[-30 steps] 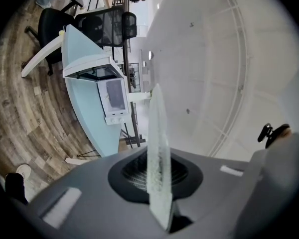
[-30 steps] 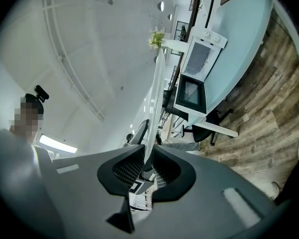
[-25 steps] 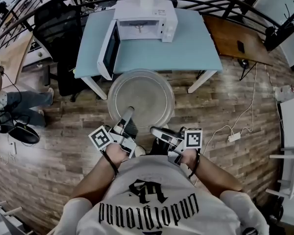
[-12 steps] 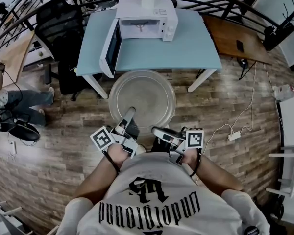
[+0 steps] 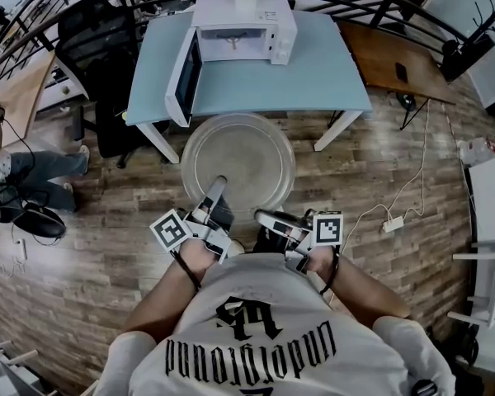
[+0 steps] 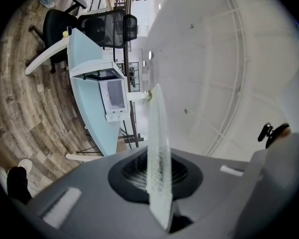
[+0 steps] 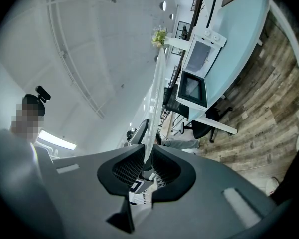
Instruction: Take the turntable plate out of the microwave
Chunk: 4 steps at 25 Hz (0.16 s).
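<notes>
The round glass turntable plate hangs level over the wood floor, just in front of the light blue table. My left gripper is shut on the plate's near rim, and my right gripper is shut on the rim to its right. In the left gripper view the plate shows edge-on between the pads of that gripper. The right gripper view shows the same thin edge running into that gripper. The white microwave stands at the back of the table with its door swung open to the left.
A black office chair stands left of the table and a brown wooden desk stands to its right. A person sits at the far left. A cable and power strip lie on the floor to the right.
</notes>
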{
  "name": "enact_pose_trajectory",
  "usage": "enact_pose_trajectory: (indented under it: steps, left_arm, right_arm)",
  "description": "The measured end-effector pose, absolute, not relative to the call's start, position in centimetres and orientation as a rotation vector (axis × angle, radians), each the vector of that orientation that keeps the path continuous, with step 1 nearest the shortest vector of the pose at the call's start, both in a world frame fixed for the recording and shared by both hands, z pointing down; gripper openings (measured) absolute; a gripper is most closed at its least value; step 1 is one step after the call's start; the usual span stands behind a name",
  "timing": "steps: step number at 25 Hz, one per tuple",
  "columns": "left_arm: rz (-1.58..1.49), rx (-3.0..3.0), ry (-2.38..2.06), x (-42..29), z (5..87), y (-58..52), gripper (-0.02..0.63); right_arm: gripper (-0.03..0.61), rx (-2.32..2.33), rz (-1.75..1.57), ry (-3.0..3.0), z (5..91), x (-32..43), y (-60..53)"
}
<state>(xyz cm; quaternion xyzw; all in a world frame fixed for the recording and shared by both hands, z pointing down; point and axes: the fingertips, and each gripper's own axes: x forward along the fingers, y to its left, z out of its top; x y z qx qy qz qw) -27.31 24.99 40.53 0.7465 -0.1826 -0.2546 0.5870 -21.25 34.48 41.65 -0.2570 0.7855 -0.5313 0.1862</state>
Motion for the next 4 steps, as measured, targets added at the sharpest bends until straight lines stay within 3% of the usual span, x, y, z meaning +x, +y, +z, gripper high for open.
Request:
enact_pose_trajectory:
  steps: [4]
  left_arm:
    - [-0.578, 1.743, -0.424, -27.34, 40.50, 24.19, 0.075]
  right_arm:
    - [0.048, -0.713, -1.483, 2.215, 41.39, -21.42, 33.73]
